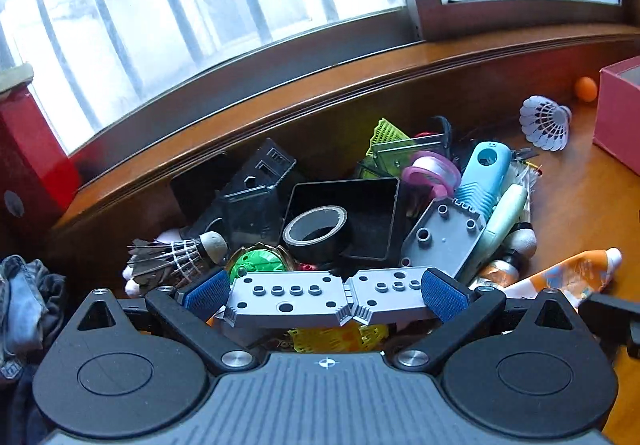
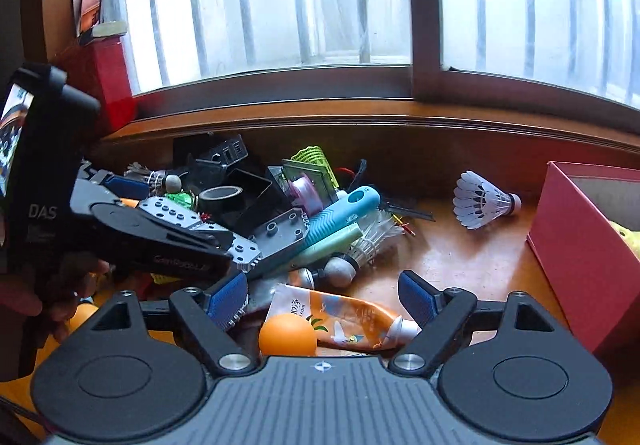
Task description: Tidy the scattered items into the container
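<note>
Left wrist view: left gripper (image 1: 325, 291) clamped endwise on the grey studded plate (image 1: 320, 299) — stiff, light, slick plastic — right gripper (image 2: 322, 299) apart, empty.

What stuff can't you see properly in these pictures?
- Red box: the right wrist view's edge cuts it off, so most of its inside is hidden; something yellow peeks out.
- Yellow mesh piece: left wrist view, mostly covered by the grey studded block between the left gripper's pads.
- Orange tube's print: too small to read.

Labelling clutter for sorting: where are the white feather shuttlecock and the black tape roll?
White feather shuttlecock (image 2: 482, 205), right wrist view, on its feather skirt.
Black tape roll (image 1: 316, 231), left wrist view, on its rim.
</note>
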